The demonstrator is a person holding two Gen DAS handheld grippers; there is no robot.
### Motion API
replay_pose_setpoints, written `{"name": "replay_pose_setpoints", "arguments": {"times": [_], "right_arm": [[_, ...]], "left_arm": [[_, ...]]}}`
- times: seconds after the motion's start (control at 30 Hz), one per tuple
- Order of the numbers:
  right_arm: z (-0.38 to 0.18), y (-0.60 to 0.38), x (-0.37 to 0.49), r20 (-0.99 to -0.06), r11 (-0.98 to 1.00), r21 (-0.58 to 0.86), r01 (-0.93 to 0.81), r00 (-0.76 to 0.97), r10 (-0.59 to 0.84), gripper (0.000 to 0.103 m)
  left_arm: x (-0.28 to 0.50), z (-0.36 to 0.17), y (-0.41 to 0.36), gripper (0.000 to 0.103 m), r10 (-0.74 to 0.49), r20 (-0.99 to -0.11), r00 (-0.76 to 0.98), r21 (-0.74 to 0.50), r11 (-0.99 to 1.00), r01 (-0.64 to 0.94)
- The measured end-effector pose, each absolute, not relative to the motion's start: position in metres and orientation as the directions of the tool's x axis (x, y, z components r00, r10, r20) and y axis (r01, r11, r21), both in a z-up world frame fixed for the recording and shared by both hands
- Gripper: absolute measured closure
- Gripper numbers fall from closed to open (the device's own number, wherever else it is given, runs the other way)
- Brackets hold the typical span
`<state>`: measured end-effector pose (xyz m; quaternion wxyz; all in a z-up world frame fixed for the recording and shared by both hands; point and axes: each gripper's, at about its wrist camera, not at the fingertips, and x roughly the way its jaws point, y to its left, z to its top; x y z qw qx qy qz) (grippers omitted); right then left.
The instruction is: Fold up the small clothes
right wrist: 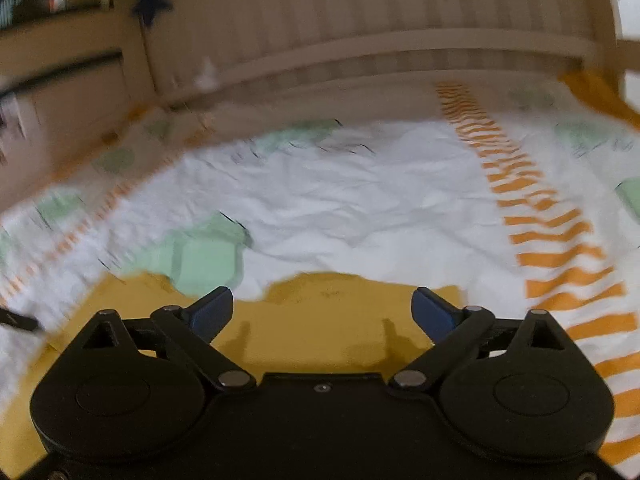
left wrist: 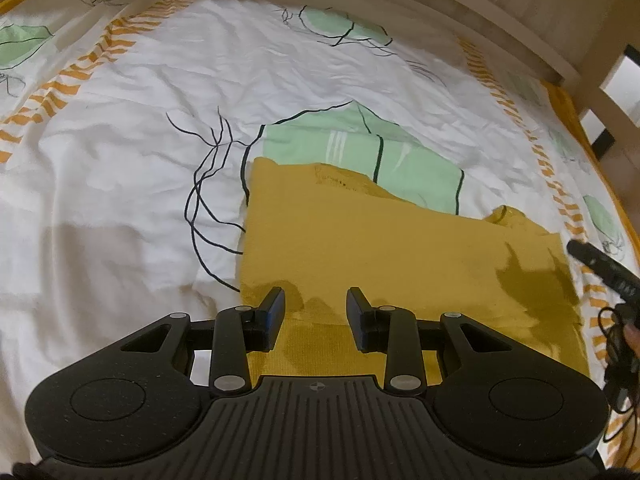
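A mustard-yellow small garment [left wrist: 384, 248] lies flat on a white bedsheet [left wrist: 132, 168] with green and orange print. My left gripper [left wrist: 316, 300] is open and empty, hovering over the garment's near left part. In the left wrist view the right gripper's tip [left wrist: 600, 266] shows at the garment's right edge. In the blurred right wrist view my right gripper [right wrist: 322, 308] is open wide and empty over the same garment [right wrist: 320, 328].
A wooden crib rail [left wrist: 460, 4] runs along the far side of the bed; it also shows in the right wrist view [right wrist: 380, 44]. Orange striped bands [right wrist: 560, 236] cross the sheet. Shelving [right wrist: 52, 12] stands at the far left.
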<state>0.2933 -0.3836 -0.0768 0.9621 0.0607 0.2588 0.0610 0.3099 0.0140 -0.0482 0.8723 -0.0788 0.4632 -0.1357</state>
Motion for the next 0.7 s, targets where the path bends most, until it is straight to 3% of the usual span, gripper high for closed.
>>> {"name": "replay_pose_setpoints", "arguments": {"times": [0.13, 0.33, 0.7], "right_arm": [[-0.090, -0.388, 0.300, -0.575, 0.993, 0.111, -0.024, 0.814, 0.084, 0.006], [-0.113, -0.428, 0.303, -0.687, 0.955, 0.152, 0.255, 0.722, -0.084, 0.006], [-0.091, -0.437, 0.239, -0.707, 0.924, 0.285, 0.254, 0.707, 0.024, 0.000]], "left_arm": [[0.311, -0.051, 0.014, 0.070, -0.303, -0.794, 0.526, -0.260, 0.953, 0.156], [0.311, -0.050, 0.014, 0.070, -0.301, -0.795, 0.526, -0.255, 0.954, 0.160], [0.305, -0.055, 0.017, 0.070, -0.261, -0.801, 0.538, -0.215, 0.965, 0.149]]}}
